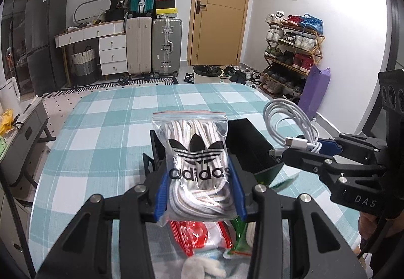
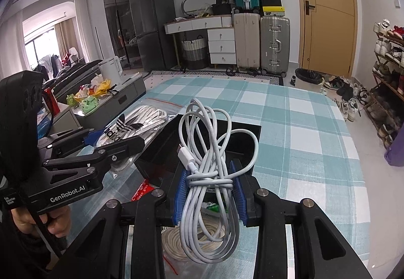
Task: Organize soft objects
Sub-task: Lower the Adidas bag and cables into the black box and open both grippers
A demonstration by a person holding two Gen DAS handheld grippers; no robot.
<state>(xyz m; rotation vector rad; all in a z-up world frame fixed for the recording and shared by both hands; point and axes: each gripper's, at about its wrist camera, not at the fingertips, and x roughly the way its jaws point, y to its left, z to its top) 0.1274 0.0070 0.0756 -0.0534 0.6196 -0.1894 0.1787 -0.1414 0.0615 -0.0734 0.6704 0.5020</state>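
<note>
Two soft items are held above the black box, ready to be put in.

The zip bag of laces (image 1: 199, 168) is clamped by the left gripper (image 1: 200, 193); the coiled white cable (image 2: 209, 170) is pinched by the nearly closed right gripper (image 2: 210, 193). Both are carried over the black box (image 1: 252, 145), probably open-topped. Next, lowering and releasing inside is required.

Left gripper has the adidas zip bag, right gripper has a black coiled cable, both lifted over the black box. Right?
Not quite: the cable is white, not black, as the right wrist view shows. The rest holds: the left gripper grips the adidas zip bag, the right gripper the cable, both over the black box.
</note>
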